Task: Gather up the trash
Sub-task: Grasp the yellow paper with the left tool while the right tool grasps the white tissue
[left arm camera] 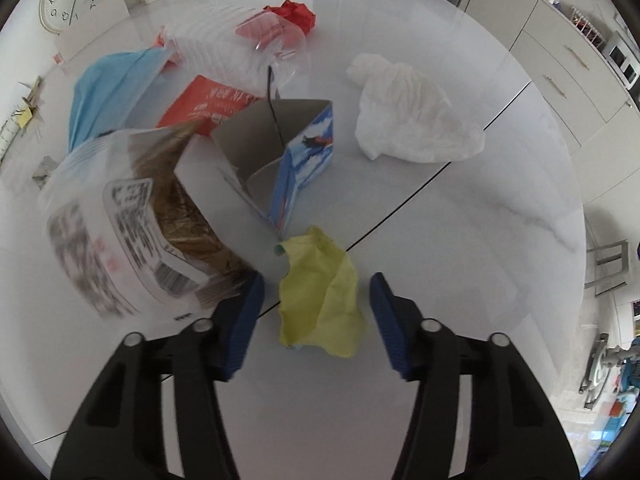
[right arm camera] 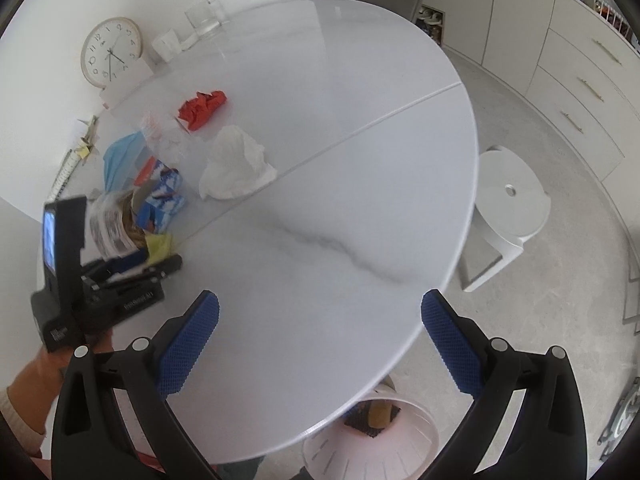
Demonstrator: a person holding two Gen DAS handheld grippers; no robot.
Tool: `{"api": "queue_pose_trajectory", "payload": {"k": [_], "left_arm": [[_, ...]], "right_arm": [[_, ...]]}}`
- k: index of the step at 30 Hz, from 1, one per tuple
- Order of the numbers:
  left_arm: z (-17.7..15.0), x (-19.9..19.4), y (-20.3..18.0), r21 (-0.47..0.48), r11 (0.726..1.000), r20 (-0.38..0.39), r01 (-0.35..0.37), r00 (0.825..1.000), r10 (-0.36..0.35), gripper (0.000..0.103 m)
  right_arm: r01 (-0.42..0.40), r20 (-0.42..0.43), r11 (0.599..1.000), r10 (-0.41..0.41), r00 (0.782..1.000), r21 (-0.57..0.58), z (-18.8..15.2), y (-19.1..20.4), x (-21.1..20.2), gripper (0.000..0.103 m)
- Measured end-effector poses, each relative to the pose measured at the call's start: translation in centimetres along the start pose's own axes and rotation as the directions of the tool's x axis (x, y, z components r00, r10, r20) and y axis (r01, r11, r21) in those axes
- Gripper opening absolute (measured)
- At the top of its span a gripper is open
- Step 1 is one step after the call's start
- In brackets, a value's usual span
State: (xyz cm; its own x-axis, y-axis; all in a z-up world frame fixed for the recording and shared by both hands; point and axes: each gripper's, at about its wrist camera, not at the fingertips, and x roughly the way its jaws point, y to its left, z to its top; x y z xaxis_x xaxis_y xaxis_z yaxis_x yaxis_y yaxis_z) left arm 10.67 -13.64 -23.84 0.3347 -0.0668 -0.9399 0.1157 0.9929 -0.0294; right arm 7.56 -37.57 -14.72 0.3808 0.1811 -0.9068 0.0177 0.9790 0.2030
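Straddling the yellow paper (left arm camera: 320, 292) on the counter (left arm camera: 460, 240), the left tongs (left arm camera: 316, 304) stand half-wide, pads not touching it. Right tongs (right arm camera: 320, 336) gape empty. Tissue (left arm camera: 412, 116), mask (left arm camera: 108, 92) and boxes remain; the bin (right arm camera: 372, 436) below holds little.

the left wrist camera looks steeply down from close above the litter pile (left arm camera: 224, 152) on the white table (left arm camera: 460, 240). the right wrist camera sits farther back and higher, near the table's edge, facing across it. both views share the pile, the wall clock (right arm camera: 111, 51) and the far cabinets (right arm camera: 580, 92).
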Motion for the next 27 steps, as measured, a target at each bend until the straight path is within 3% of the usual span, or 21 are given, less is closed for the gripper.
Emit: {"api": "queue_pose_trajectory", "payload": {"k": [3, 12, 24, 26, 27], "left_arm": [[0.1, -0.1, 0.3, 0.001, 1.0, -0.004, 0.011, 1.0, -0.011, 0.037], [-0.3, -1.6, 1.0, 0.026, 0.998, 0.013, 0.059, 0.998, -0.06, 0.036], [-1.1, -5.6, 2.3, 0.123, 0.989, 0.039, 0.079, 0.996, -0.085, 0.036], [-1.1, -5.7, 2.3, 0.134, 0.988, 0.039, 0.081, 0.995, -0.087, 0.036], [-1.2, -5.8, 2.5, 0.136, 0.988, 0.041, 0.078, 0.996, -0.085, 0.036]], "right_arm": [[-0.014, 0.001, 1.0, 0.014, 1.0, 0.004, 0.6, 0.3, 0.4, 0.1], [-0.064, -0.022, 0.997, 0.063, 0.998, -0.036, 4.2, 2.1, 3.9, 0.1], [0.006, -0.08, 0.965, -0.028, 0.996, -0.263, 12.7, 9.5, 14.3, 0.1], [0.008, -0.085, 0.964, -0.031, 0.996, -0.266, 13.3, 10.0, 15.2, 0.093], [0.004, -0.102, 0.965, -0.032, 0.994, -0.263, 13.5, 10.2, 15.7, 0.081]]}}
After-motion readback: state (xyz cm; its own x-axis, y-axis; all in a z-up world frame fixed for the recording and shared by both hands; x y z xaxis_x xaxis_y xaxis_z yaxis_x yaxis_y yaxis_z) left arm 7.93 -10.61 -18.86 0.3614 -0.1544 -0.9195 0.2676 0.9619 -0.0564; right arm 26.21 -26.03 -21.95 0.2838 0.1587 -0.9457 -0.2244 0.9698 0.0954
